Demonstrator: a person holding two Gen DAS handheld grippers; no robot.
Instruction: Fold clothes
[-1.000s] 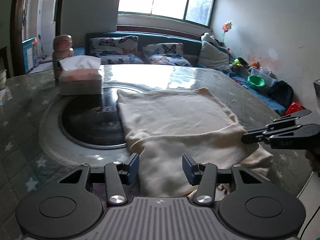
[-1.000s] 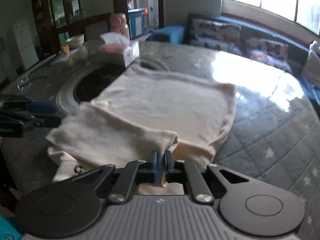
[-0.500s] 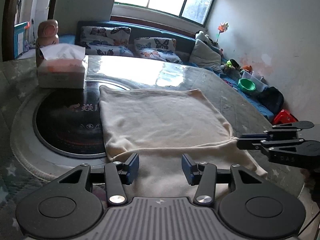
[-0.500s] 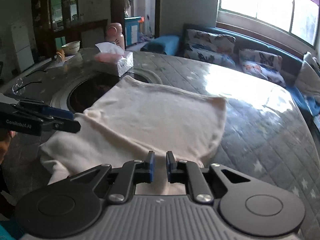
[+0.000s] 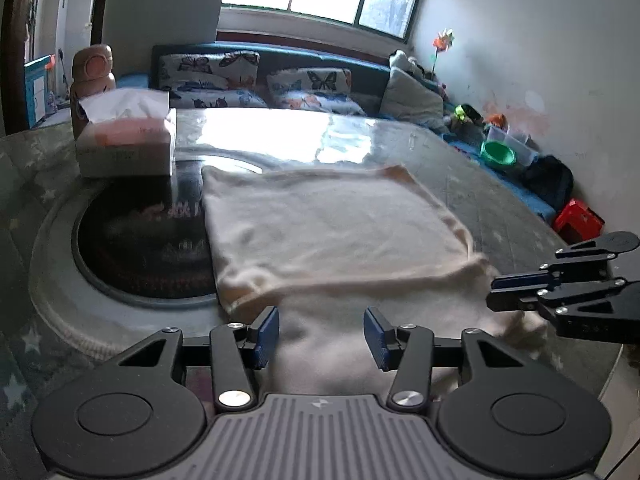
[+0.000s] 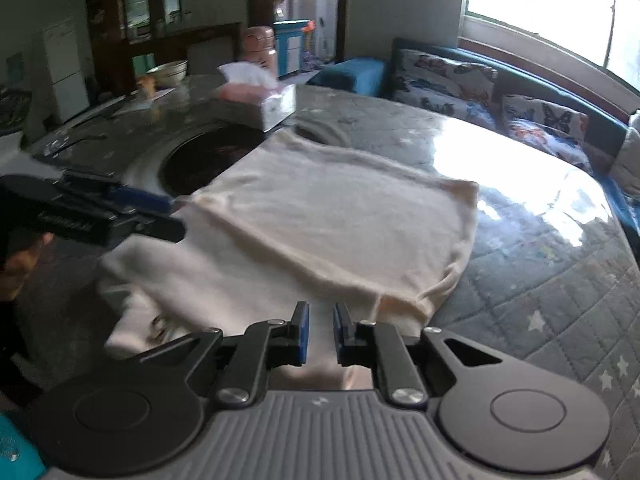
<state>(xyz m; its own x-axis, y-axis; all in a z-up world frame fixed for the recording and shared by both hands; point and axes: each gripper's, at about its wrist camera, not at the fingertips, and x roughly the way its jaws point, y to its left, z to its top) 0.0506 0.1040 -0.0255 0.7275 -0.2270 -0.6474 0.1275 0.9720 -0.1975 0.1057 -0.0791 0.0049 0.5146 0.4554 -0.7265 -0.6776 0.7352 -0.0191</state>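
The cream garment (image 5: pixel 332 232) is seen spread on the table (image 6: pixel 540 300) right of the tissue box (image 5: pixel 128 148), near edge crosswise under both grippers; left gripper (image 5: pixel 320 332) half open, right gripper (image 6: pixel 320 330) slightly parted, nothing held.

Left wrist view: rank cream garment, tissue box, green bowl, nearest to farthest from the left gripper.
From the left gripper:
1. cream garment: directly under and ahead of the jaws, on the table.
2. tissue box: upper left, at the far side of the dark round inset.
3. green bowl: far right, beyond the table, near the wall.
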